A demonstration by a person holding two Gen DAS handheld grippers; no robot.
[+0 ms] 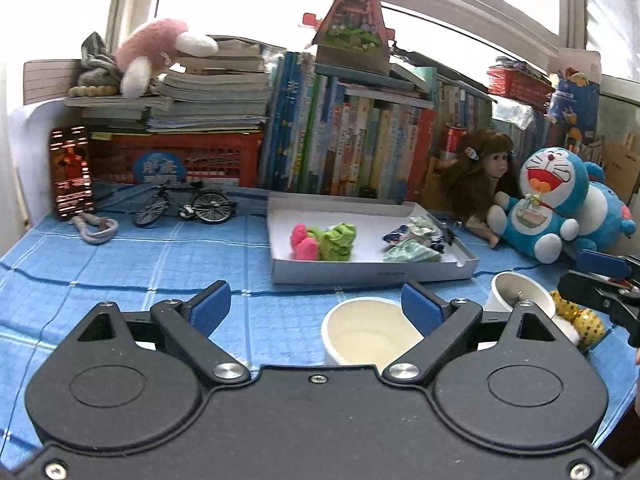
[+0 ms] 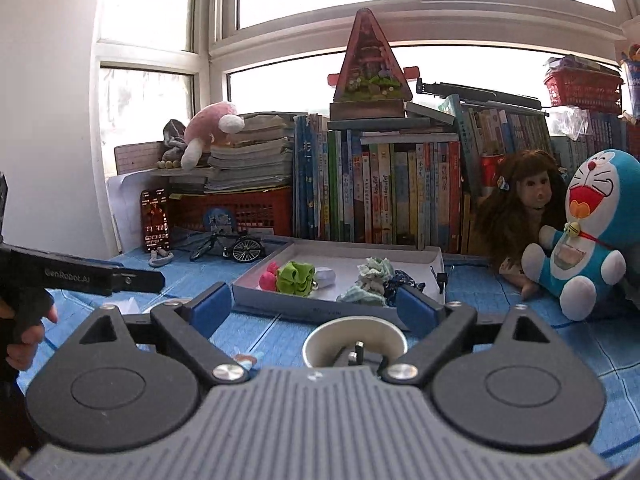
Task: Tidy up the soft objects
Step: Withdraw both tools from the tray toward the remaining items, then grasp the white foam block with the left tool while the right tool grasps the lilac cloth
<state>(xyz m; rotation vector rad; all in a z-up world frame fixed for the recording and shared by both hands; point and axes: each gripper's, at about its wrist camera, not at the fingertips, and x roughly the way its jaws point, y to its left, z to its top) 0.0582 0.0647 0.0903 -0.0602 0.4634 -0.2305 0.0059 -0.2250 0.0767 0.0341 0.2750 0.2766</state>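
Observation:
A white shallow box (image 1: 372, 270) sits on the blue cloth and holds a pink and green scrunchie pile (image 1: 324, 241) and patterned blue-green scrunchies (image 1: 414, 240). The box (image 2: 280, 300) shows in the right wrist view with the green scrunchie (image 2: 296, 278) and pale ones (image 2: 374, 280). My left gripper (image 1: 316, 304) is open and empty above a white paper cup (image 1: 370, 336). My right gripper (image 2: 316, 308) is open and empty over a second cup (image 2: 354, 344) with small metal bits inside. A gold sequin scrunchie (image 1: 578, 318) lies beside the right gripper (image 1: 600, 292).
A Doraemon plush (image 1: 548, 204) and a brown-haired doll (image 1: 480, 176) sit at the right. Books (image 1: 352, 148), a red crate (image 1: 180, 160), a pink plush (image 1: 156, 54), a toy bicycle (image 1: 184, 206) and a phone (image 1: 72, 172) line the back.

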